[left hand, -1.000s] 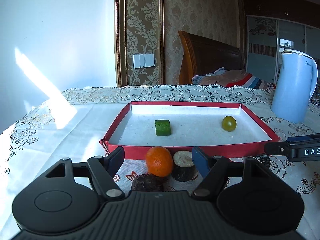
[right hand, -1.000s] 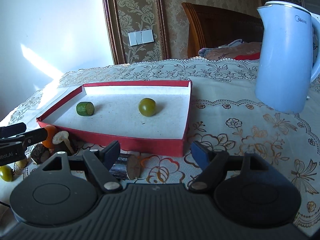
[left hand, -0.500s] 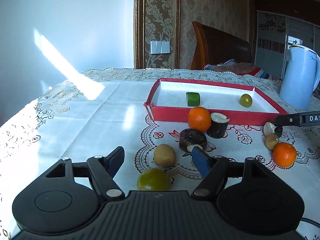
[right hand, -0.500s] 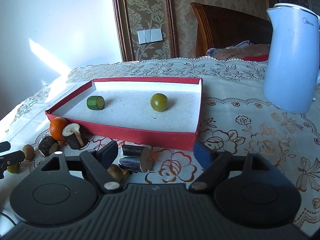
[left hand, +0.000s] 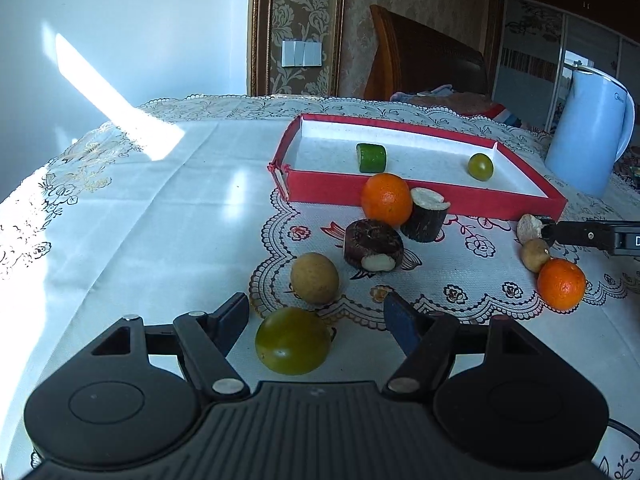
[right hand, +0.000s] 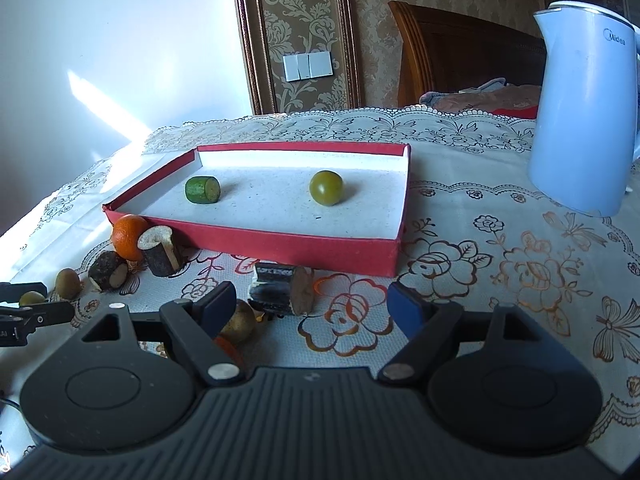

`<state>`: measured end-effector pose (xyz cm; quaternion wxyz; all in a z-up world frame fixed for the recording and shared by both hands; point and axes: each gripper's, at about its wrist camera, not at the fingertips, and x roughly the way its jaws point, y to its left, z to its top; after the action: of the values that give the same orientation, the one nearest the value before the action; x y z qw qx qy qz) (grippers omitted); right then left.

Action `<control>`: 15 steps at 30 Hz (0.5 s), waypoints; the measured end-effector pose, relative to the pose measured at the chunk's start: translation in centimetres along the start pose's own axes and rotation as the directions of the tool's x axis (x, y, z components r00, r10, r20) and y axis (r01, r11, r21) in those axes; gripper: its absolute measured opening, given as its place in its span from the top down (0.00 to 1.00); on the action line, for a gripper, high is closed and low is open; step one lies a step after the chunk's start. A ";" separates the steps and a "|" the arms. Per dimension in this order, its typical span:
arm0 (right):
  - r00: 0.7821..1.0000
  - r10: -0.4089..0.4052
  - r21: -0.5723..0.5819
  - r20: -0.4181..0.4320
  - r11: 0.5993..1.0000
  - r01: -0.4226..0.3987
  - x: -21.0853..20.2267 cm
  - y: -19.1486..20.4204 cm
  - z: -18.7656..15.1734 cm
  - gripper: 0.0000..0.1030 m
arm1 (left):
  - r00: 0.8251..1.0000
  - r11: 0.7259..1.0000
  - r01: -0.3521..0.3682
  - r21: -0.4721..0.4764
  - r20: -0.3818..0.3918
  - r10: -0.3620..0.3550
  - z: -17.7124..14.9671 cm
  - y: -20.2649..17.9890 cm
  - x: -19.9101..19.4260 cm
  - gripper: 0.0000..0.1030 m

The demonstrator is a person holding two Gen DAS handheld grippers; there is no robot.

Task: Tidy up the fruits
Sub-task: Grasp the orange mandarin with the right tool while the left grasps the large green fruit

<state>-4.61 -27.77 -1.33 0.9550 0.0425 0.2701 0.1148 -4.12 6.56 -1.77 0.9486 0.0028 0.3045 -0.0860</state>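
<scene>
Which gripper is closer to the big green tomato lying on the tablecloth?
Left. The left gripper is open, with the green tomato between its fingers, untouched. The right gripper is off near the red tray.

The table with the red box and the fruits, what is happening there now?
A person sorts fruit into the red box with two hand-held tools. A cucumber piece and a green fruit already lie inside. The left tool stands open around another green fruit on the cloth, not gripping it. The right tool is open and empty. Oranges and other pieces wait outside.
</scene>
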 end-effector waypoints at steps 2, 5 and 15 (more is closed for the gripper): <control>1.000 0.026 0.004 0.006 1.000 -0.026 -0.9 0.1 -0.4 0.21 | 1.000 1.000 -0.007 0.014 -0.004 0.007 0.0 -0.2 0.1 0.28; 0.998 0.059 -0.025 -0.016 0.998 -0.060 -1.4 1.0 -1.0 0.21 | 1.000 0.999 -0.009 0.033 -0.007 0.009 0.0 -0.5 0.1 0.28; 0.993 0.095 -0.121 -0.063 0.987 -0.102 -1.0 4.3 -1.9 0.26 | 1.000 0.999 -0.014 0.041 -0.008 0.014 -0.1 -0.5 0.1 0.28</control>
<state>-7.27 -23.78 -1.78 0.9408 -0.0070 0.2874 0.1796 -4.16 6.02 -1.85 0.9476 0.0247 0.3068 -0.0854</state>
